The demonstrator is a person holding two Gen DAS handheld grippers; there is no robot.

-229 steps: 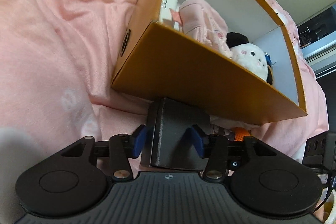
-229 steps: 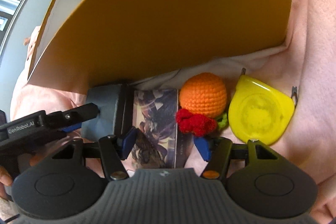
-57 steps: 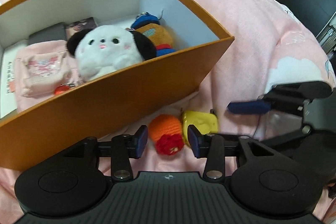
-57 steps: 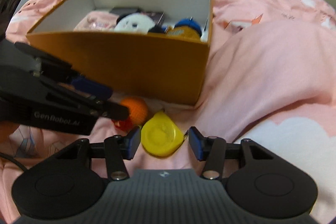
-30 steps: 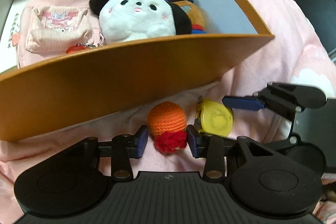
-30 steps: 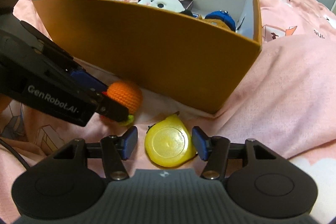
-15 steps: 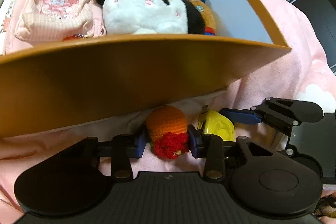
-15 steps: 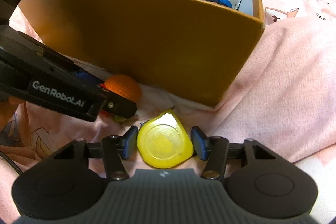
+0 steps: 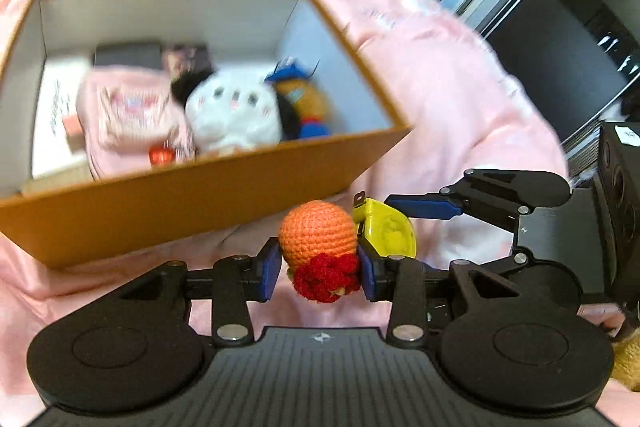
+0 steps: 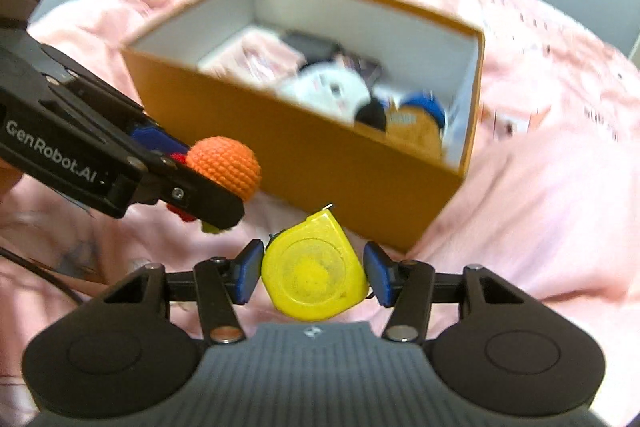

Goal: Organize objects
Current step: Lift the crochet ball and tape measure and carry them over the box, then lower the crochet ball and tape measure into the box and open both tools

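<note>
- The left gripper (image 9: 318,265) is now gripping the crocheted orange ball (image 9: 318,233) between its blue pads, and the right gripper (image 10: 314,273) is clamping the yellow tape measure (image 10: 314,273); a second ago both things were still lying on the pink bedspread (image 10: 540,219) with the pads just closing around them.
- Both things are now hanging clear of the bedspread, at about six o'clock from the orange box (image 10: 320,147), whose open top is coming into fuller view than half a second ago.
- Judged meaning: the pick-up step is done, and the carry over the near wall of the box is remaining.
- The ball is sitting with its red crocheted tuft (image 9: 326,277) pointing back toward the left wrist camera, the round end aiming at twelve o'clock toward the box.
- The tape measure is lying flat face up, its metal tab (image 10: 329,207) pointing at twelve o'clock; it has no clear long axis.
- Plush toys and a pink pouch (image 9: 128,115) are already filling the box floor.
</note>
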